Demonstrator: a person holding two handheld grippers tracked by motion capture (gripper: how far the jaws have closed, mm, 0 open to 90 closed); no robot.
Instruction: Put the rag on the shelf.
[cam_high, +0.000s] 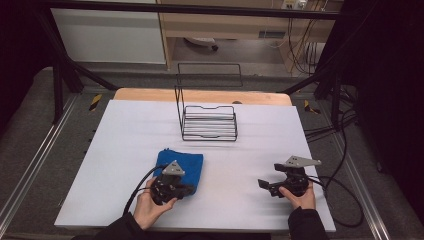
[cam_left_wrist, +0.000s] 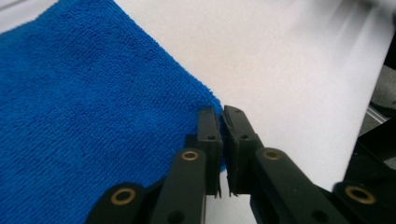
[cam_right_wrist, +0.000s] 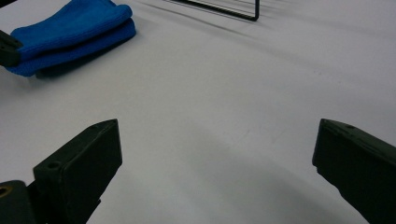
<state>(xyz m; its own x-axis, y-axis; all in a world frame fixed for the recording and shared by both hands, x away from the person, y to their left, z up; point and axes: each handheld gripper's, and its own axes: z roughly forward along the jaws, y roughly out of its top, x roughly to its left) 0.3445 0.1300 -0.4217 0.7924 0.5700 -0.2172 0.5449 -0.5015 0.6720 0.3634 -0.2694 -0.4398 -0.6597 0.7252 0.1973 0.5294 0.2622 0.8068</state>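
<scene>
Left gripper pinches blue cloth corner on the table

The blue cloth looks like rough, looped terry; the table is smooth matt white; the rack is thin black wire.

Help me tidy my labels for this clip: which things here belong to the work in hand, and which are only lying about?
In use:
- blue cloth, its corner pinched
- left gripper, shut on that corner
- right gripper, jaws wide open over bare table

Lying about:
- black wire rack, behind the cloth
- white table
</scene>
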